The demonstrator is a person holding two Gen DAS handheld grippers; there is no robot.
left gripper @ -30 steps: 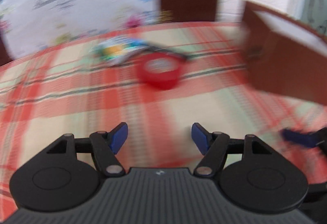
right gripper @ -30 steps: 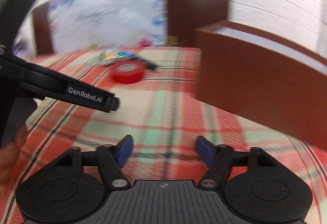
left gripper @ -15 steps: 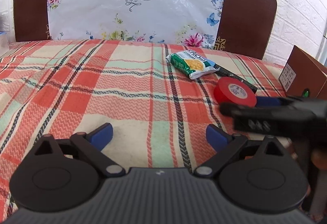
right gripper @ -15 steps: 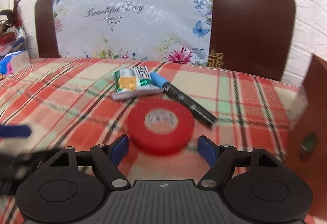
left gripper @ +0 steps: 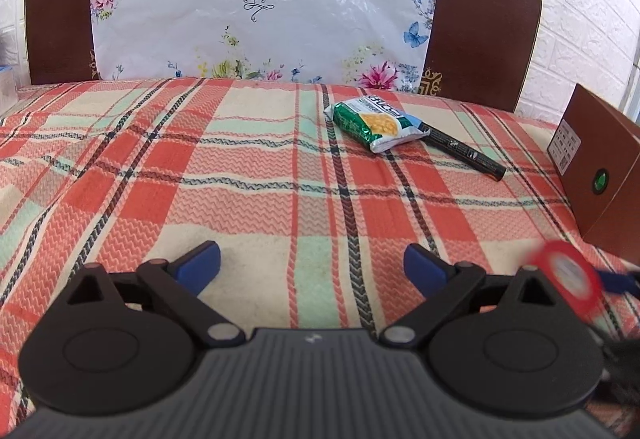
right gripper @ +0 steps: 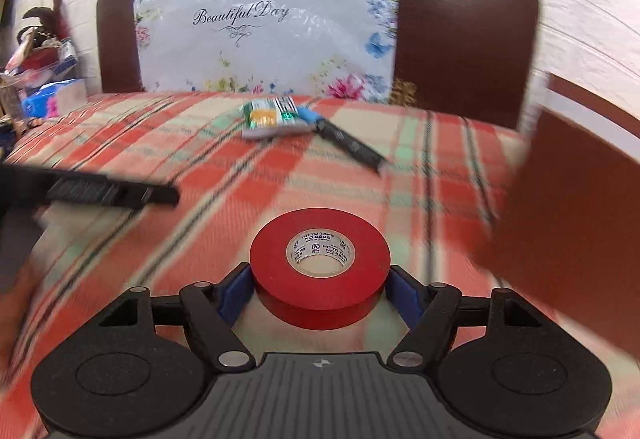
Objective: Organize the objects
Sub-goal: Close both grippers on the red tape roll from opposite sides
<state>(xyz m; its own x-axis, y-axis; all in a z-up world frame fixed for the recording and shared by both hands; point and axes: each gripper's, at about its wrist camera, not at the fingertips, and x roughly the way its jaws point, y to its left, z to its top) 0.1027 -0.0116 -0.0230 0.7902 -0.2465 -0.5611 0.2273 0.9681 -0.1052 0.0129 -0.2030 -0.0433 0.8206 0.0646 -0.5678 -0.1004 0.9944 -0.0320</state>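
Observation:
My right gripper (right gripper: 318,289) is shut on a red roll of tape (right gripper: 320,267), lifted above the plaid cloth; the tape also shows blurred at the right edge of the left wrist view (left gripper: 568,281). My left gripper (left gripper: 312,265) is open and empty over the cloth. A green snack packet (left gripper: 374,123) and a black marker with a blue cap (left gripper: 460,151) lie side by side at the far middle; they also show in the right wrist view as the packet (right gripper: 274,117) and marker (right gripper: 348,145). A brown box (left gripper: 596,167) stands at the right.
A plaid cloth (left gripper: 200,175) covers the surface. A brown headboard with a floral "Beautiful Day" plastic sheet (left gripper: 260,7) stands behind it. The brown box (right gripper: 572,215) is close on the right of the held tape. Clutter (right gripper: 40,55) sits at the far left.
My right gripper has closed on the red tape and lifted it off the cloth, pulling back toward the box. My left gripper has stayed open and shifted slightly.

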